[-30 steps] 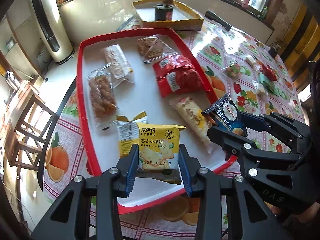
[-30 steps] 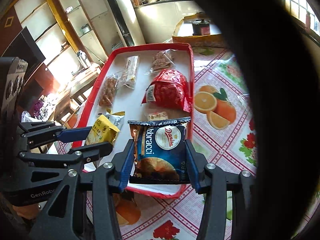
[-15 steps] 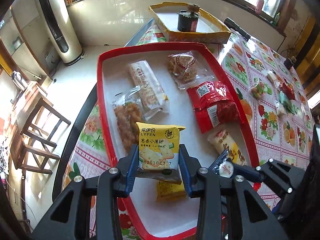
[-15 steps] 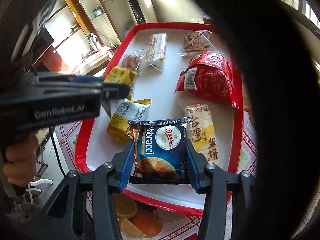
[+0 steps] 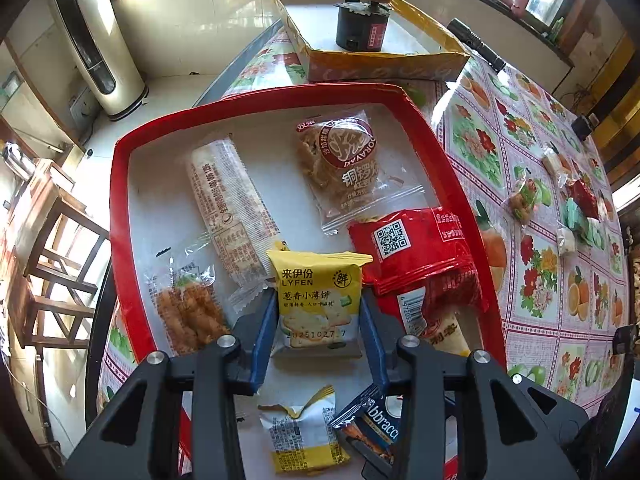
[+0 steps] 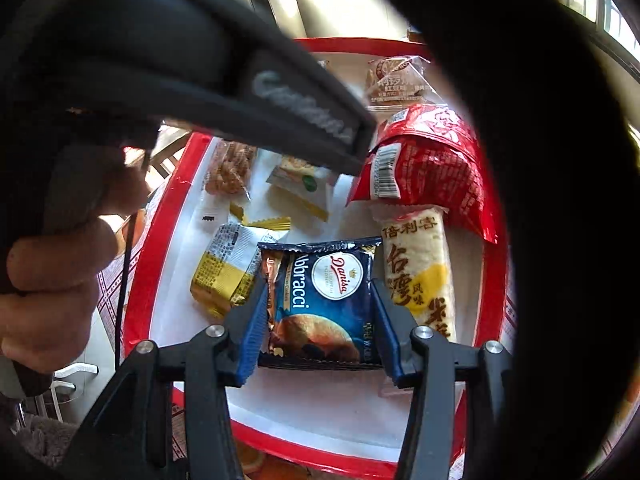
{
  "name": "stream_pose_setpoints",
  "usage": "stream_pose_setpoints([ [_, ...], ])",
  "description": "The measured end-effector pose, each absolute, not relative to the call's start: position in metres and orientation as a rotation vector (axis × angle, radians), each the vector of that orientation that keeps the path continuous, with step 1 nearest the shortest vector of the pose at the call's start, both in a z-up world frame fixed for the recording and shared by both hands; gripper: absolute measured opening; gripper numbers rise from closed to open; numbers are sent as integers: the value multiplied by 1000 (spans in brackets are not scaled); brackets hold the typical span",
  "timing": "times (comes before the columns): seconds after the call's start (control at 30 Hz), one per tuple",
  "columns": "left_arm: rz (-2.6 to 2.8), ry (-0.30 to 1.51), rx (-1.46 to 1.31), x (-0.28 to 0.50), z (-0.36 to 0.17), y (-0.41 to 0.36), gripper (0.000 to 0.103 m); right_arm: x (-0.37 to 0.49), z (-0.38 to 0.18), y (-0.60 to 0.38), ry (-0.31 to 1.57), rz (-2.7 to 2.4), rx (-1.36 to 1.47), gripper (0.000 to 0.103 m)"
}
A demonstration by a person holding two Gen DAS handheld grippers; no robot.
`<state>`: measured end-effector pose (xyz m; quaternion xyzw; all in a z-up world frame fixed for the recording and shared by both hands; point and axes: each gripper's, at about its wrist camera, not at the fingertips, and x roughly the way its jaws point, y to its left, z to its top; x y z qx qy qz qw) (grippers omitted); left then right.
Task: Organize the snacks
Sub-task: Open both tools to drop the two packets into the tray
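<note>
Snacks are gathered on a red tray (image 5: 120, 216) with a white floor, set on a table covered by a fruit-and-flower oilcloth (image 5: 532, 216).

The left gripper (image 5: 318, 316) is held over the tray with a yellow cracker packet (image 5: 318, 300) upright between its blue pads; its jaws have just been opening a little, and the left pad appears to stand slightly off the packet's edge, though the contact cannot be judged with certainty from this angle. The jaws are set narrow, no wider than the packet.

The right gripper (image 6: 320, 312) is kept at a similar narrow setting, with a dark blue Danisa biscuit packet (image 6: 328, 300) standing between its pads just above the near end of the tray; its jaws have also been easing apart, and the pads are seen right at the packet's sides.

On the tray floor lie a long white wafer bar (image 5: 230, 208), a clear dorayaki pack (image 5: 344, 168), a red pouch (image 5: 416, 252), a clear bag of fried twists (image 5: 188, 308), a pale rice-cracker stick (image 6: 416, 272) beside the red pouch, and a second yellow packet (image 6: 228, 268) just left of the blue one.

Beyond the tray a yellow cardboard box (image 5: 384, 60) holding a dark tin (image 5: 362, 26) is seen. More wrapped snacks (image 5: 560, 200) are scattered on the oilcloth well to the right. The hand (image 6: 52, 288) gripping the left tool's handle fills the left of the right wrist view.
</note>
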<state>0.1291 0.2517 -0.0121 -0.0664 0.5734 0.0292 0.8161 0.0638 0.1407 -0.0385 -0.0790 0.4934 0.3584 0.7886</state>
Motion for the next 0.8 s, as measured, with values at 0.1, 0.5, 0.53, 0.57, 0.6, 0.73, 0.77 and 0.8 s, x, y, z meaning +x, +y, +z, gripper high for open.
stream_pose_setpoints([
  [0.1, 70, 1216, -125, 129, -11, 250, 41, 66, -39, 142, 1062, 772, -174, 53],
  [0.5, 115, 1203, -96, 126, -8, 248, 54, 72, -32, 152, 1067, 779, -196, 66],
  [0.53, 122, 1204, -94, 125, -8, 248, 56, 71, -30, 151, 1063, 778, -198, 66],
  [0.57, 131, 1204, -93, 125, -9, 248, 57, 67, -30, 148, 1063, 780, -199, 67],
  [0.6, 136, 1204, -92, 124, -9, 249, 57, 66, -29, 147, 1065, 780, -200, 68],
  [0.73, 146, 1205, -111, 118, -7, 250, 57, 63, -22, 141, 1059, 779, -202, 71],
  [0.77, 147, 1204, -112, 116, -7, 250, 58, 62, -21, 139, 1058, 778, -199, 72],
  [0.8, 154, 1204, -110, 114, -6, 250, 58, 61, -20, 137, 1060, 780, -194, 72],
])
